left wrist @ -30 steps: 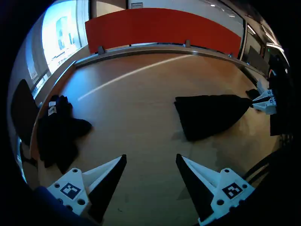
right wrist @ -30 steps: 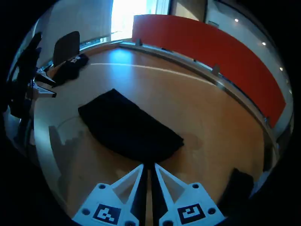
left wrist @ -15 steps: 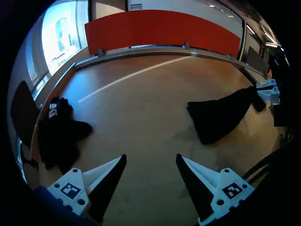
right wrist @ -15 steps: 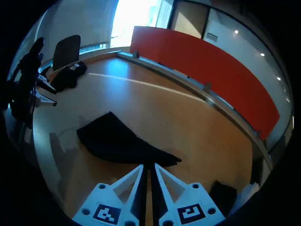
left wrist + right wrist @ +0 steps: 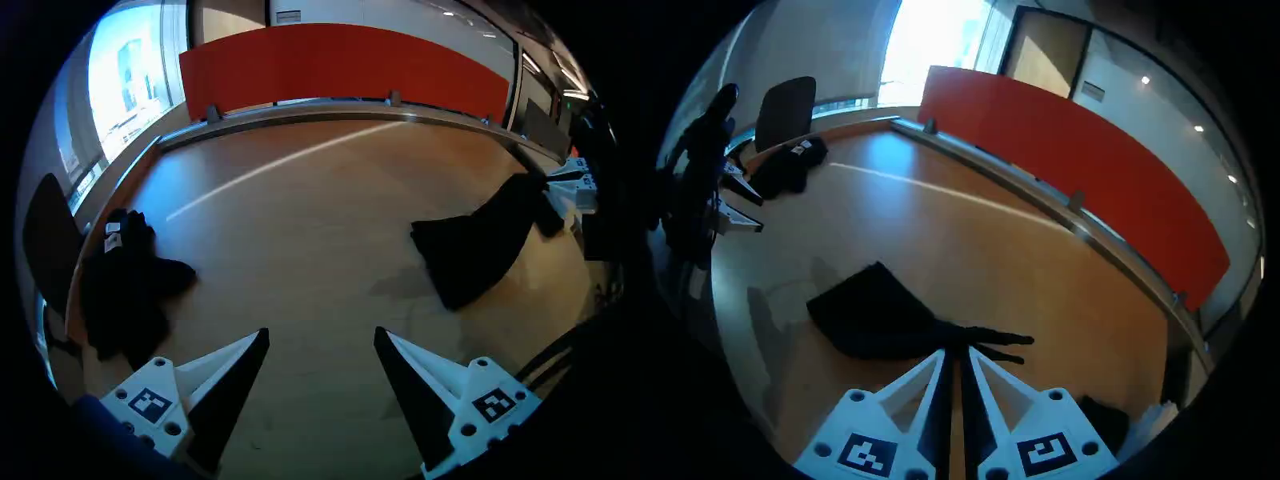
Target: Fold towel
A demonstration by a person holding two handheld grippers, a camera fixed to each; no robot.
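A black towel (image 5: 480, 240) lies on the wooden table (image 5: 320, 208), to the right of and beyond my left gripper (image 5: 320, 331), which hovers open and holds nothing. The towel's far end is raised off the table toward my right gripper (image 5: 572, 180). In the right gripper view, the right gripper (image 5: 957, 352) is shut on an edge of the towel (image 5: 872, 320), whose lower part still rests on the table. The left gripper (image 5: 732, 204) shows far off at the left edge.
A heap of black cloth (image 5: 124, 280) sits near the table's left edge, also seen as a heap (image 5: 788, 164) beside a dark chair (image 5: 784, 108). A red partition (image 5: 344, 64) runs along the table's far edge. Bare wood stretches between the heap and the towel.
The right gripper has risen and pulled back with the towel's edge, so the towel went from flat to bunched and partly lifted. The left gripper has stayed put.
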